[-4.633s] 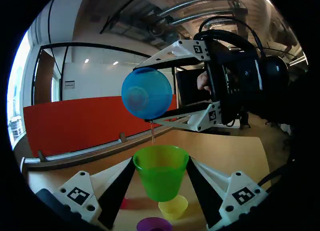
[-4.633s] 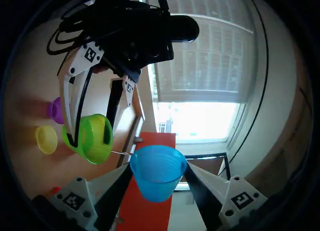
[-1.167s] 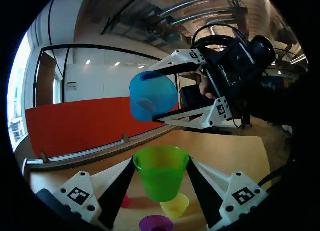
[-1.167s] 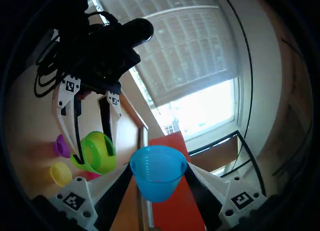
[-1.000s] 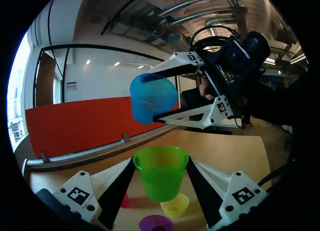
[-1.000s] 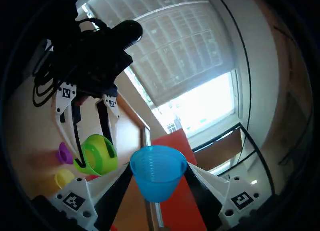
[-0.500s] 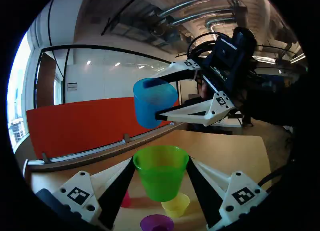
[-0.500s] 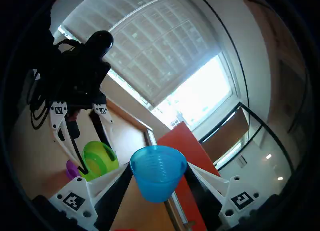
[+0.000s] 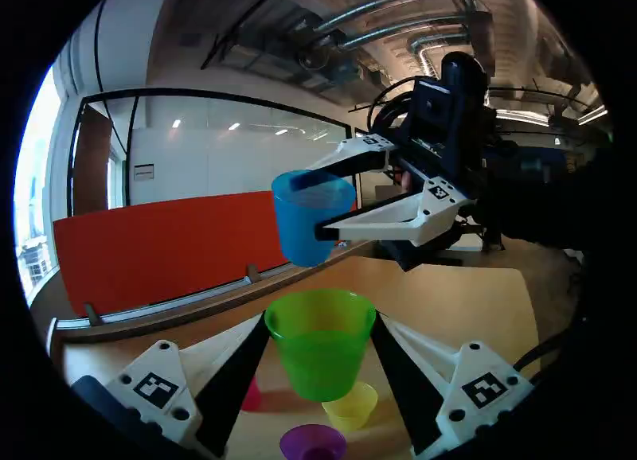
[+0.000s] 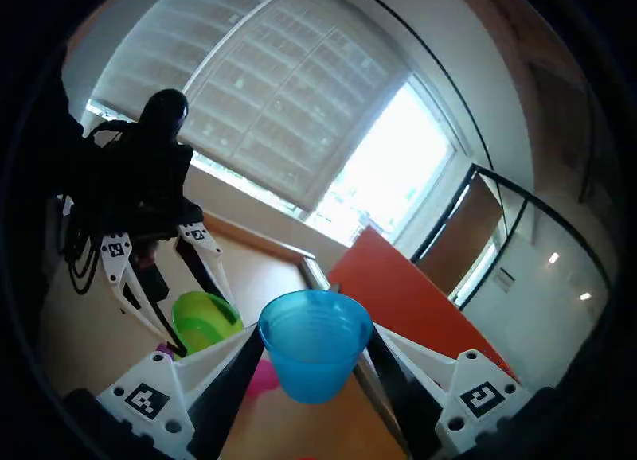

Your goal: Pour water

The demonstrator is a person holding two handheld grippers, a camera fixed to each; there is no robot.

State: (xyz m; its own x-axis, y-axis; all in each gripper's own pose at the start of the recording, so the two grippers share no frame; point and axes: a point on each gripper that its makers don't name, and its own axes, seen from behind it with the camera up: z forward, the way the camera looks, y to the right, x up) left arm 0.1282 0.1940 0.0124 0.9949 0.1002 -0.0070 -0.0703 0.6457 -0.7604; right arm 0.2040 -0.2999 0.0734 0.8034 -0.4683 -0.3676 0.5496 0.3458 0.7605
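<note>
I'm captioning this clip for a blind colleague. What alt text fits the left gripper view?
The left gripper holds a green cup upright between its fingers above a table. Higher up, the right gripper holds a blue cup nearly upright. A yellow cup and a purple cup sit on the table.

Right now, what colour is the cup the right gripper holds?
The cup is translucent blue; it shows best in the right gripper view.
</note>
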